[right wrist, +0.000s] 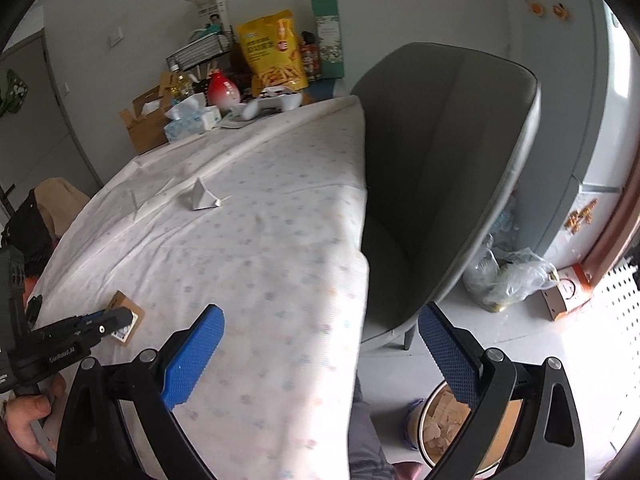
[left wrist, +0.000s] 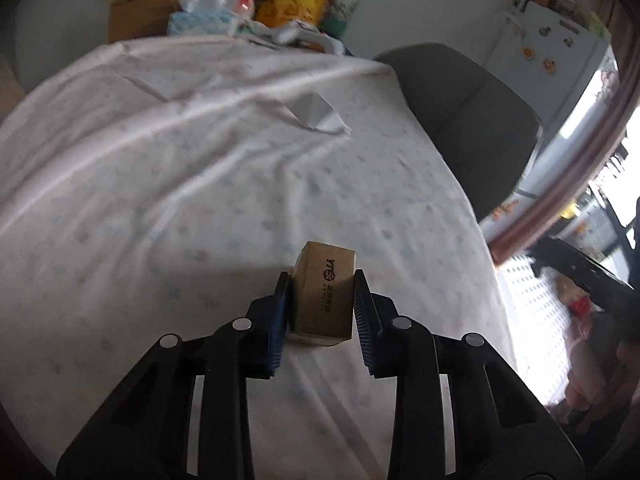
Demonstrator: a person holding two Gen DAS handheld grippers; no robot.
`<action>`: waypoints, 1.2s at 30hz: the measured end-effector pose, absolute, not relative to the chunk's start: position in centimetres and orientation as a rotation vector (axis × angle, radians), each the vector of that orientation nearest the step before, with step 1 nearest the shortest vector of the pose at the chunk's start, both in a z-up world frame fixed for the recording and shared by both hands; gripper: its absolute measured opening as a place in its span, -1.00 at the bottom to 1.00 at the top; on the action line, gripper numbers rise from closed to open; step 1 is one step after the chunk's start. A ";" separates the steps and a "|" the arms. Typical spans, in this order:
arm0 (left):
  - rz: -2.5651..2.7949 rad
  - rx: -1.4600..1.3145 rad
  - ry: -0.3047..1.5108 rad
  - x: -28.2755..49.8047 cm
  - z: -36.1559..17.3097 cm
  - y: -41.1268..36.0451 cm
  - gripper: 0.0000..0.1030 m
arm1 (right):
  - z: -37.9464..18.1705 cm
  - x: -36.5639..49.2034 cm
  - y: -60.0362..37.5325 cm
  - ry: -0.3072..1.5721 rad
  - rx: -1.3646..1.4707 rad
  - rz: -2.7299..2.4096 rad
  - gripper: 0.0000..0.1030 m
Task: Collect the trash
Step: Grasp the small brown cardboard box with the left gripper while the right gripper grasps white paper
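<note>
A small brown cardboard box with black print stands on the white dotted tablecloth. My left gripper is shut on it, one blue pad against each side. The right wrist view shows that gripper and the box at the table's near left corner. A crumpled piece of white paper lies farther along the cloth. My right gripper hangs open over the table's right edge with nothing between its fingers. Below it on the floor stands a round bin holding paper scraps.
A grey chair stands against the table's right side. The far end is crowded with a yellow snack bag, a tissue box and a cardboard carton. Plastic bags lie by the fridge.
</note>
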State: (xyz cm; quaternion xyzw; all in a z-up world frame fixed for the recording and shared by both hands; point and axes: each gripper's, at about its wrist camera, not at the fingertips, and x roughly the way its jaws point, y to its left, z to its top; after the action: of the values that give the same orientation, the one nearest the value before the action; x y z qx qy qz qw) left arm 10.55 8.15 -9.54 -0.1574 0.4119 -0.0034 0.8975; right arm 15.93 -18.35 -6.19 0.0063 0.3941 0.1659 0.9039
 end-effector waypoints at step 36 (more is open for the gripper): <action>0.394 -0.579 0.617 9.2 -8.3 22.0 -0.41 | -6.9 26.4 0.0 0.832 -0.275 0.622 0.22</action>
State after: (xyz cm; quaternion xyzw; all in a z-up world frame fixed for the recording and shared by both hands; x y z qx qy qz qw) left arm 9.19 21.98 -8.31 -0.2791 0.2975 0.1900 0.8930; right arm 26.36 0.03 -6.87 -0.1311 0.3962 0.2963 0.8591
